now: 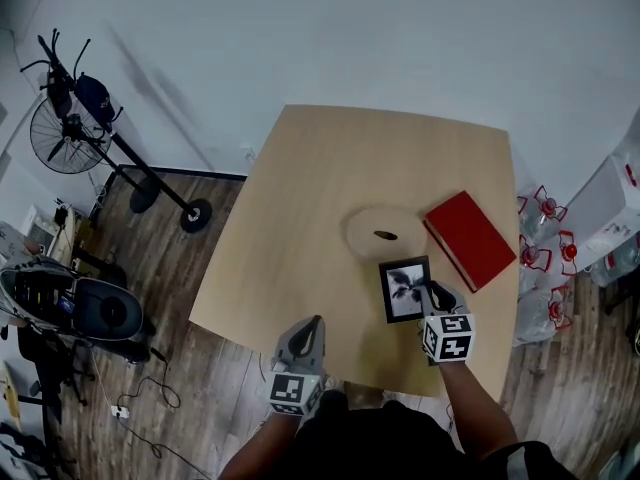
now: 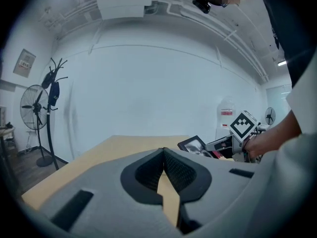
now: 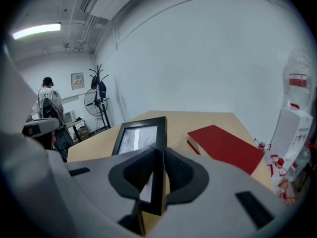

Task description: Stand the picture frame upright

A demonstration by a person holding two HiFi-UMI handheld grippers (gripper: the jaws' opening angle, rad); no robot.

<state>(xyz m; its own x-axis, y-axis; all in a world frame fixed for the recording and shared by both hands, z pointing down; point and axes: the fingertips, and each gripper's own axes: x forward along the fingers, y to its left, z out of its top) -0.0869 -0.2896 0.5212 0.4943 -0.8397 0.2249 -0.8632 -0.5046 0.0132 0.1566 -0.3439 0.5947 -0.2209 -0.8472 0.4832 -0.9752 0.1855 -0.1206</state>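
The picture frame (image 1: 405, 289) is small and black-edged, with a dark leaf print behind glass. My right gripper (image 1: 437, 294) is shut on its right edge, holding it tilted off the wooden table (image 1: 330, 198). In the right gripper view the frame (image 3: 141, 138) runs forward from between the jaws, which clamp its near corner. From the left gripper view the frame (image 2: 192, 144) shows at the right, with the right gripper (image 2: 225, 144) behind it. My left gripper (image 1: 311, 326) hovers over the table's near edge, left of the frame, jaws shut with nothing in them (image 2: 163, 155).
A red book (image 1: 470, 238) lies on the table to the right of the frame, also in the right gripper view (image 3: 225, 147). A round wooden coaster-like disc (image 1: 383, 234) sits behind the frame. A floor fan (image 1: 70, 133) and water bottles (image 1: 545, 233) stand beside the table.
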